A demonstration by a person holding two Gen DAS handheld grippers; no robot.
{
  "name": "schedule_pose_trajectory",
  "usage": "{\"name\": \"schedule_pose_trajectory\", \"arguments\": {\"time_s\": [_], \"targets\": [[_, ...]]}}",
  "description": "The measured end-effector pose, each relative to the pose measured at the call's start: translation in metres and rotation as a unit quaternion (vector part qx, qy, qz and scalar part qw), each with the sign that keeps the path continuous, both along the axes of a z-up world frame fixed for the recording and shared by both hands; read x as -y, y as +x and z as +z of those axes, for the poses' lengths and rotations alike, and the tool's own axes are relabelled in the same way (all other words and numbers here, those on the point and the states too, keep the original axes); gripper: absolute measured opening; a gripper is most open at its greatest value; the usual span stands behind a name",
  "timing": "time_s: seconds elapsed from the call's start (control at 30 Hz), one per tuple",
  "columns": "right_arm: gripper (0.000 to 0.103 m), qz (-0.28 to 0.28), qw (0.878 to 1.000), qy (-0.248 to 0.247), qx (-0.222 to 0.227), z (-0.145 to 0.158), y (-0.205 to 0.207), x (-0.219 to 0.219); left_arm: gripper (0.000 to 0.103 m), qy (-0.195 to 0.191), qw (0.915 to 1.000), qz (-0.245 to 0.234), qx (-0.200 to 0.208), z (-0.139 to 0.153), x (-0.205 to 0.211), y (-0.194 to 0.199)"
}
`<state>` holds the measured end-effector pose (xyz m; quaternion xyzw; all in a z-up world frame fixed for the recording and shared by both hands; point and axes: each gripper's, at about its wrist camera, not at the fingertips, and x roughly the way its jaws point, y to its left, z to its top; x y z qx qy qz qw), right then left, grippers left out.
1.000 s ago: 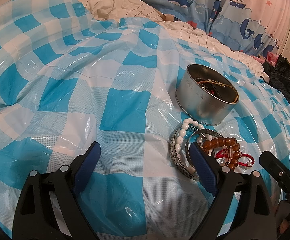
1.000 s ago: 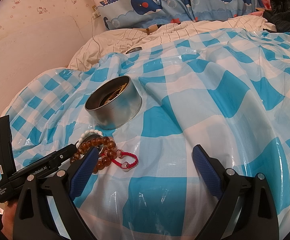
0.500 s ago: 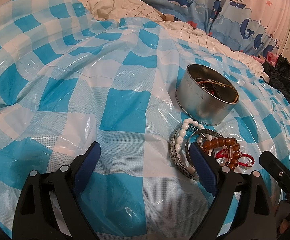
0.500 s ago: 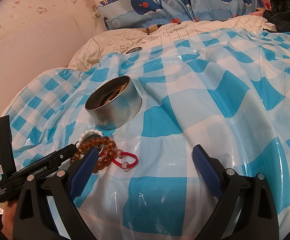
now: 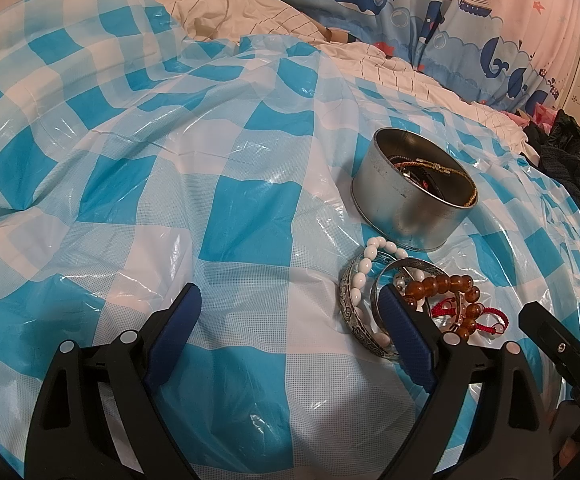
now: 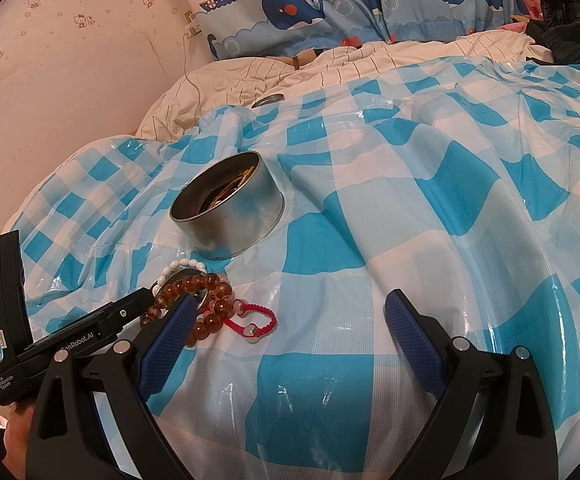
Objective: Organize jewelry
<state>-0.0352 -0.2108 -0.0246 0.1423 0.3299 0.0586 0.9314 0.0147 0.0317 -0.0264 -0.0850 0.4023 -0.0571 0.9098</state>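
Note:
A round metal tin with jewelry inside sits on the blue-and-white checked plastic sheet. In front of it lies a pile: a white bead bracelet, silver bangles, an amber bead bracelet and a red cord bracelet. My left gripper stands open; its right finger overlaps the pile's near edge. My right gripper is open too, its left finger beside the amber beads. Nothing is held.
The sheet covers a rumpled bed with striped cream bedding behind. A whale-print curtain hangs at the back. Dark clothing lies at the far right. The other gripper's body shows at the left of the right wrist view.

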Motion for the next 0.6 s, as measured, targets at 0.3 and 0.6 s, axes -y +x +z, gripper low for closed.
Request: {"name": "schedule_pose_trajectory", "arguments": {"time_s": [0.3, 0.6], "targets": [[0.091, 0.000, 1.000, 0.000, 0.000, 0.0000, -0.0001, 0.0001, 0.086, 0.000, 1.0000, 0.000, 0.000, 0.0000, 0.0000, 0.0000], [0.091, 0.000, 1.000, 0.000, 0.000, 0.0000, 0.0001, 0.0001, 0.086, 0.000, 1.0000, 0.000, 0.000, 0.0000, -0.0013, -0.0007]]}}
